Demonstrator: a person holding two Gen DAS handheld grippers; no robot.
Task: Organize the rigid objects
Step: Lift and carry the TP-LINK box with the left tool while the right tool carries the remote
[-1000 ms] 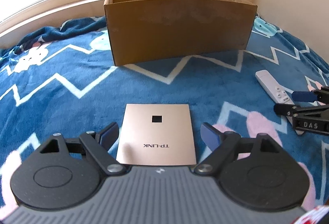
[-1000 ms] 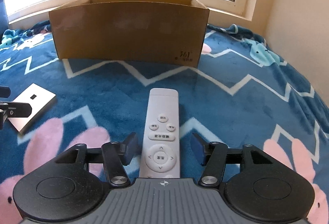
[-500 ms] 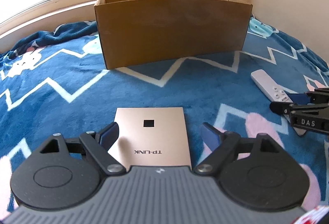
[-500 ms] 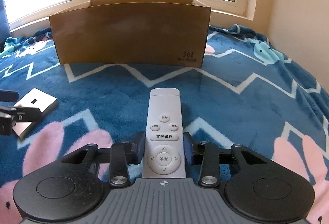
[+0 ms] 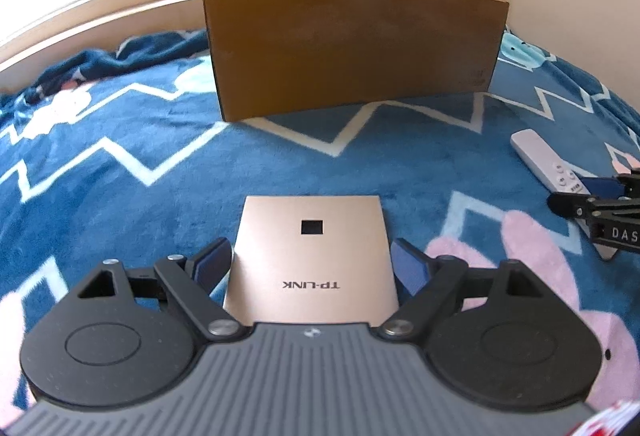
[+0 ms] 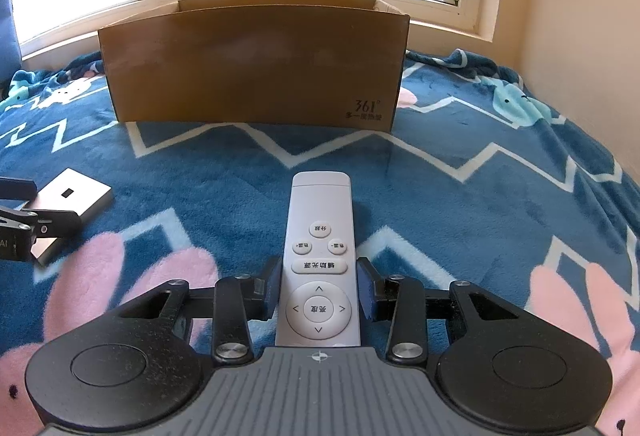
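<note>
Two flat things lie on the blue zigzag blanket (image 6: 460, 196), with a cardboard box (image 6: 252, 68) at twelve o'clock before the window. Right gripper (image 6: 319, 292) pinches the white remote (image 6: 319, 236) by its sides. Left gripper (image 5: 310, 268) stands spread around the gold TP-LINK box (image 5: 312, 256), its pads just beside the box's edges.

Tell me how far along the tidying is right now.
Nothing visibly done: box contents are hidden. In hand: the right hand-held gripper is shut on the white remote; the left hand-held gripper straddles the gold TP-LINK device, open. Left: carrying both, presumably to the cardboard box.
</note>
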